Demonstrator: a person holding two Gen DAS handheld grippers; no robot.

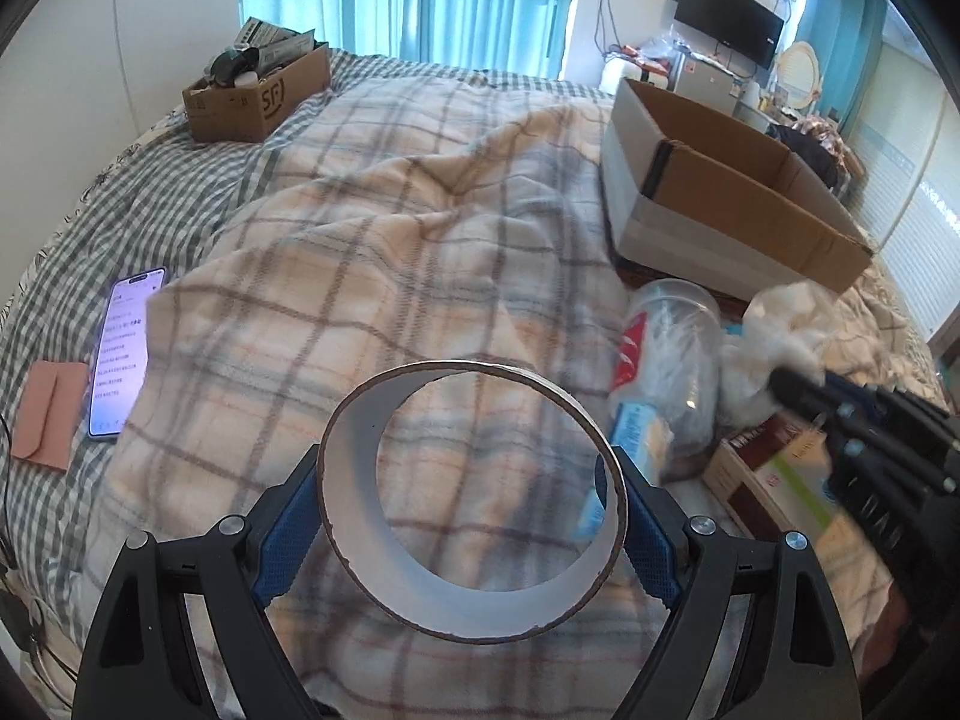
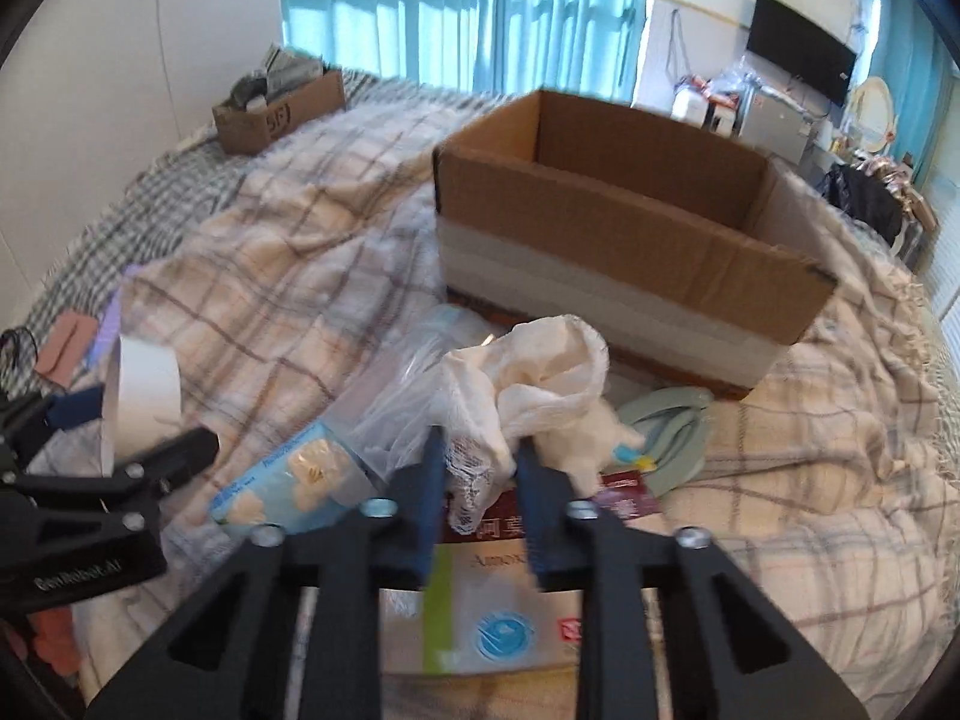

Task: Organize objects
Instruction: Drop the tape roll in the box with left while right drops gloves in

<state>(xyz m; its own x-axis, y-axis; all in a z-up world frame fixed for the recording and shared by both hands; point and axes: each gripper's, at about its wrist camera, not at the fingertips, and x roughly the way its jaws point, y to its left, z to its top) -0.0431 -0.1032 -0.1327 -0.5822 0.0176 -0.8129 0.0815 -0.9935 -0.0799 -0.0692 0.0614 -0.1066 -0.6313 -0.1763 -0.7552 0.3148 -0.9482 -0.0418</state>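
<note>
Across the bed, a peach-and-grey plaid fleece blanket is lying rumpled, with the items resting on it. The left tool is gripping a wide cardboard tape ring with a white inner face, its blue pads pressing the ring's outer wall from both sides and holding it above the blanket. The right tool is pinching a crumpled white gauze cloth between narrowly set blue pads.

A large open brown cardboard box with a white taped band is sitting just beyond the cloth, near the right tool and well apart from the ring. A clear plastic jar lying on its side is resting beside the cloth. Flat medicine cartons are lying beneath the right tool.

A lit smartphone and a pink envelope-style pouch are lying at the left bed edge. A smaller filled brown carton is standing at the far corner.
</note>
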